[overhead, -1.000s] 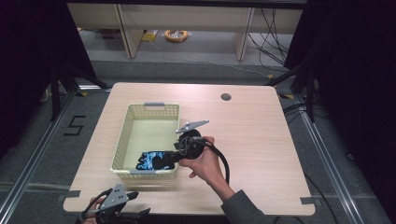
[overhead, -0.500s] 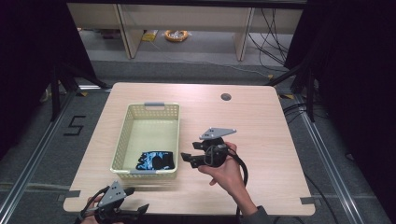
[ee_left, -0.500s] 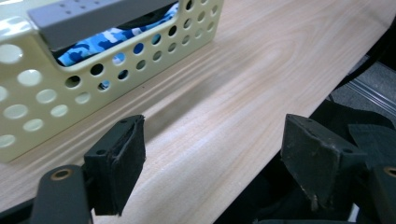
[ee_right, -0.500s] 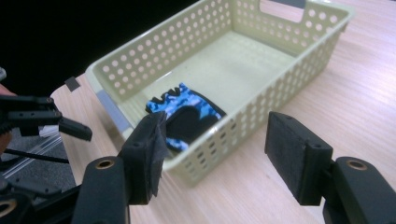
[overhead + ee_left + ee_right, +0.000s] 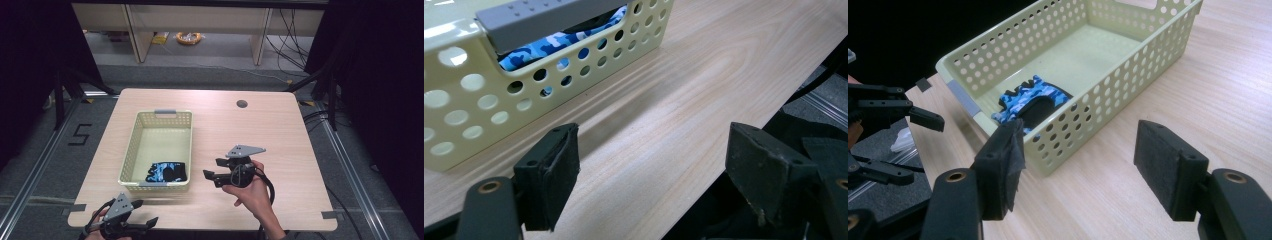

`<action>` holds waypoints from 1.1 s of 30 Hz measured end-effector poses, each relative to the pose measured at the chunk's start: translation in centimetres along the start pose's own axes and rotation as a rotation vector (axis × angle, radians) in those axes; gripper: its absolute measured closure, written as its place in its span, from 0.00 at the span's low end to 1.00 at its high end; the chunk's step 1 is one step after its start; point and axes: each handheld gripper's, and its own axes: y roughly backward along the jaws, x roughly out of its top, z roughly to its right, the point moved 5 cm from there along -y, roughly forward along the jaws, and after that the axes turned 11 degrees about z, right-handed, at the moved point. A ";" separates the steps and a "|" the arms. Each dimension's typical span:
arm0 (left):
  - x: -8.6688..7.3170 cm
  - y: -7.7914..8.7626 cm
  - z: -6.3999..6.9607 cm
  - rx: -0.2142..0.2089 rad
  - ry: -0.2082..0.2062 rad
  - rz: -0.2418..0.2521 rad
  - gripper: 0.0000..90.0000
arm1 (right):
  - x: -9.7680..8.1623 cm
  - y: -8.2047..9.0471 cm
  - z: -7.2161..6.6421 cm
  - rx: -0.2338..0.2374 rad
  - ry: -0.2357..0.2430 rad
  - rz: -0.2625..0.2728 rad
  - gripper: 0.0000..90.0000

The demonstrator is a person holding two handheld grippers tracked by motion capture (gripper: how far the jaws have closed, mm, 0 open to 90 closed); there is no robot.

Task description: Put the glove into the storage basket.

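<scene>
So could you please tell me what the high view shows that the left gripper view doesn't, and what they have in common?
High view: the whole table with the dark round hole near its far edge, the right hand-held gripper with open, empty jaws beside the basket, and the left hand-held gripper at the near edge.

Left gripper view: a close look at its own black pads, spread apart with nothing between them.

Both: the yellow perforated basket with its grey handle, and the blue-and-black cloth item inside.
</scene>
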 end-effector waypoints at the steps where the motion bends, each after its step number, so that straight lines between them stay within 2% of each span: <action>1: -0.1 0.2 -0.2 -0.005 -0.019 -0.023 0.24 | 0.0 0.0 0.1 0.012 0.005 0.007 0.41; 3: -0.1 0.1 -0.1 0.001 0.010 -0.017 0.24 | -0.3 0.2 0.3 0.001 0.019 0.005 0.41; 4: -0.1 0.1 -0.1 0.001 0.010 -0.017 0.24 | -0.3 0.2 0.3 0.001 0.019 0.005 0.41; 5: -0.1 0.1 -0.2 -0.002 0.000 -0.018 0.24 | -0.6 0.4 0.0 0.017 -0.012 0.006 0.40; 6: -0.1 0.0 -0.2 -0.001 0.005 -0.013 0.24 | -0.8 0.3 0.2 0.027 0.004 0.011 0.39; 7: -0.1 0.0 -0.2 0.008 0.008 -0.002 0.23 | -0.9 0.5 0.0 0.022 -0.025 0.004 0.39; 8: -0.1 -0.1 -0.2 0.004 0.006 -0.001 0.23 | -1.1 0.4 0.3 0.027 0.002 0.010 0.39; 9: -0.1 0.0 -0.2 0.002 0.006 -0.008 0.23 | -1.4 0.6 0.2 0.021 -0.015 0.003 0.39; 12: -0.2 0.1 -0.4 -0.004 -0.015 -0.028 0.23 | -1.8 0.8 0.5 0.015 -0.006 -0.005 0.38; 13: -0.2 0.1 -0.3 -0.001 -0.002 -0.017 0.23 | -2.2 1.0 0.7 0.005 -0.001 -0.006 0.38; 14: -0.2 0.0 -0.3 0.000 0.003 -0.014 0.23 | -2.5 1.1 0.5 0.012 -0.038 -0.003 0.37; 15: -0.2 0.0 -0.3 -0.001 0.008 -0.012 0.23 | -2.6 1.2 0.8 0.016 -0.014 -0.006 0.37; 17: -0.2 0.0 -0.3 -0.003 0.028 -0.019 0.23 | -3.1 1.5 0.8 0.010 -0.036 -0.016 0.37; 18: -0.2 0.0 -0.5 -0.001 0.001 -0.023 0.23 | -3.3 1.6 1.1 0.015 -0.020 -0.006 0.36; 19: -0.2 0.0 -0.5 -0.001 0.001 -0.023 0.23 | -3.3 1.6 1.1 0.015 -0.020 -0.006 0.36; 20: -0.3 -0.1 -0.6 0.013 -0.018 -0.017 0.23 | -3.5 1.7 1.0 0.015 -0.039 -0.010 0.35; 21: -0.3 0.1 -0.6 -0.003 -0.015 -0.033 0.23 | -3.8 1.9 1.1 0.010 -0.051 -0.013 0.33; 22: -0.3 0.0 -0.4 -0.001 0.011 -0.018 0.23 | -3.9 2.0 1.0 0.000 -0.067 -0.013 0.32; 23: -0.3 0.0 -0.6 0.000 -0.013 -0.028 0.23 | -4.1 2.1 1.5 0.002 -0.020 -0.003 0.31; 25: -0.3 -0.1 -0.4 0.002 0.010 -0.015 0.23 | -4.5 2.3 1.5 0.005 -0.042 -0.001 0.30; 28: -0.4 0.0 -0.4 0.007 0.005 -0.038 0.23 | -5.3 2.7 1.5 0.002 -0.059 -0.002 0.28; 29: -0.3 0.0 -0.5 0.001 -0.013 -0.037 0.23 | -5.3 2.7 1.5 0.002 -0.059 -0.002 0.28; 30: -0.3 -0.1 -0.3 0.000 0.002 -0.023 0.22 | -5.5 2.7 1.8 0.006 -0.032 0.010 0.27; 31: -0.4 -0.1 -0.3 0.012 -0.002 -0.015 0.21 | -5.6 2.9 1.5 0.002 -0.061 0.006 0.26; 32: -0.4 0.0 -0.4 0.008 -0.008 -0.033 0.20 | -5.8 3.1 1.5 -0.002 -0.067 -0.004 0.26; 33: -0.4 -0.1 -0.6 0.020 -0.009 -0.023 0.18 | -6.1 3.4 1.5 -0.001 -0.058 0.005 0.25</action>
